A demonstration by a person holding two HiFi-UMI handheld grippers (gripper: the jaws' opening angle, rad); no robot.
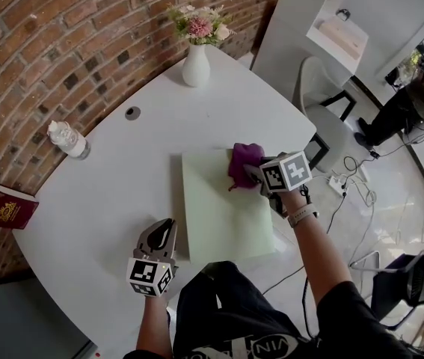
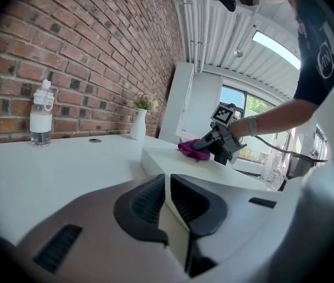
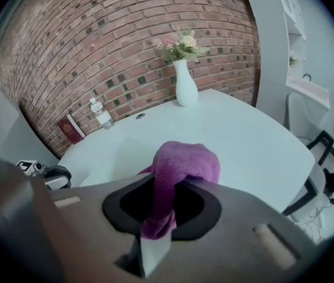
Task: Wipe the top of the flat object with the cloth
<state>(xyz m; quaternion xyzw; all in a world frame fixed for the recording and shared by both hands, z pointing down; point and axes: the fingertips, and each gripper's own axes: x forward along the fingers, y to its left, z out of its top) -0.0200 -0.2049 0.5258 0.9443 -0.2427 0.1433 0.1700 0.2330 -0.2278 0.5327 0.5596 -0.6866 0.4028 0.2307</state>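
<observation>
Gripping a purple fleece cloth [image 1: 243,161], closed the jaws of the right tool [image 1: 256,175] firmly on one fold of it. Left the remainder of the cloth bunched up and over the jaw tips, as shown in the right gripper view. Angled the right tool downward and rested the cloth on the top face of a pale green flat rectangular board [image 1: 219,223], close to the far right corner of that face.

Found the board lying flat on a white round worktop [image 1: 114,193], near the edge closest to the person, with its long sides running away from the body.

Held the left tool [image 1: 165,229] low over the worktop, just beside the left long side of the board and near its front corner. Could not tell whether touching the board. Set the jaws of the left tool fully together, with nothing between them, pointing away from the body. Positioned well apart from the cloth.

Located at the far side of the worktop a white ceramic vase [image 1: 196,67], upright, with pink and white flowers [image 1: 200,25]. Located at the left side, next to the red brick wall [image 1: 62,43], an upright clear plastic bottle [image 1: 68,139], and a dark red book [image 1: 8,208] near the wall at the worktop's left rim. Noted between vase and bottle a small round grey grommet [image 1: 132,113] set in the worktop surface.
</observation>
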